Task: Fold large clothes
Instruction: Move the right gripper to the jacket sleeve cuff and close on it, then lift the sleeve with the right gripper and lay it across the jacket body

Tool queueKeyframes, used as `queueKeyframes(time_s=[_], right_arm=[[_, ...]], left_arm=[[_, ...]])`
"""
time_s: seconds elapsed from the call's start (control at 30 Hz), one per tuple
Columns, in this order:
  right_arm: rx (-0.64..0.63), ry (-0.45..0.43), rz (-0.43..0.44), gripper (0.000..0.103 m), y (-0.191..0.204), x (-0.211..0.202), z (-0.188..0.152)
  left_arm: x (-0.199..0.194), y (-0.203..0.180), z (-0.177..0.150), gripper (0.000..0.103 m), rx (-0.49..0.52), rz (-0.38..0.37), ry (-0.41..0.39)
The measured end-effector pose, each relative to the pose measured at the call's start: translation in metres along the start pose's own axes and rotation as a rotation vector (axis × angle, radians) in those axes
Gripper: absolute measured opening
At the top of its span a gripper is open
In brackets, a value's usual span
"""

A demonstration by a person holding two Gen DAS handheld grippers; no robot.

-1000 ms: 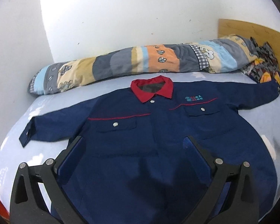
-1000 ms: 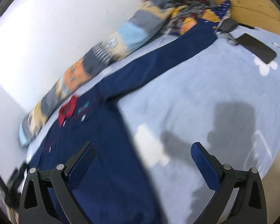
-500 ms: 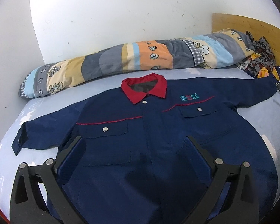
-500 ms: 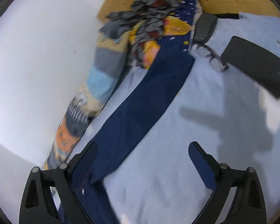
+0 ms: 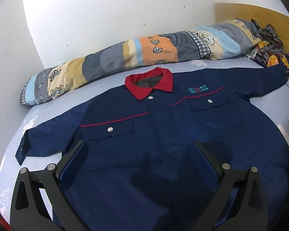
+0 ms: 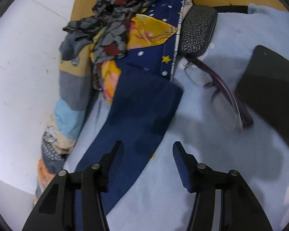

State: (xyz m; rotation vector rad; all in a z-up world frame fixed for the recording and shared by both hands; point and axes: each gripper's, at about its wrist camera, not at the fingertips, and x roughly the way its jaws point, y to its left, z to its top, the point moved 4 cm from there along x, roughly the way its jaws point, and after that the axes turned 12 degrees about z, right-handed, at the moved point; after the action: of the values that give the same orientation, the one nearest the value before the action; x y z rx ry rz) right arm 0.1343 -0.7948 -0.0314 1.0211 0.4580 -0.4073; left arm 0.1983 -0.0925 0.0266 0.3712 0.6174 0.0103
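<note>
Navy jacket (image 5: 163,127) spread flat, front up, on the pale blue bed sheet (image 6: 192,127), red collar (image 5: 148,84) toward the rolled patchwork quilt (image 5: 144,52) by the wall. Left gripper (image 5: 138,154) hovering over the lower front, 2 fingers wide apart, gripping nothing. Right gripper (image 6: 147,150) above the sleeve (image 6: 142,105) near its cuff, jaws closing, sleeve edge between them, not yet pinched. Eyeglasses (image 6: 219,88), black case (image 6: 198,32) and dark tablet (image 6: 269,88) lying nearby.

Glasses (image 6: 221,88) and phone (image 6: 269,88) beside sleeve (image 6: 140,111)
</note>
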Motion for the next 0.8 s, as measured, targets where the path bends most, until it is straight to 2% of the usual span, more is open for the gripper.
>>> queueKeyframes(time_s=[0.23,0.4,0.5,0.57,0.6,0.63,0.8], right_arm=[[-0.026,-0.014,-0.070,0.052,-0.014,0.024,0.022],[-0.049,-0.027,-0.070,0.050,-0.022,0.038,0.030],[-0.107,-0.052,-0.050,0.060,-0.017,0.048,0.030],[-0.172,-0.029,-0.082,0.061,-0.007,0.054,0.025],[-0.185,-0.013,-0.081,0.044,-0.003,0.056,0.023],[-0.193,-0.002,-0.077,0.010,0.001,0.057,0.021],[-0.232,-0.041,-0.040,0.010,0.024,0.035,0.014]], left_arm=[[0.002,-0.003,-0.005,0.103,0.031,0.005,0.002],[0.001,-0.003,-0.008,0.103,0.038,0.005,0.001],[0.004,-0.003,-0.009,0.103,0.028,-0.007,0.020],[0.005,-0.003,-0.008,0.103,0.020,-0.021,0.034],[0.005,-0.002,-0.008,0.103,0.013,-0.024,0.036],[0.005,-0.001,-0.007,0.103,0.005,-0.026,0.036],[0.004,0.007,-0.006,0.103,-0.040,-0.056,0.054]])
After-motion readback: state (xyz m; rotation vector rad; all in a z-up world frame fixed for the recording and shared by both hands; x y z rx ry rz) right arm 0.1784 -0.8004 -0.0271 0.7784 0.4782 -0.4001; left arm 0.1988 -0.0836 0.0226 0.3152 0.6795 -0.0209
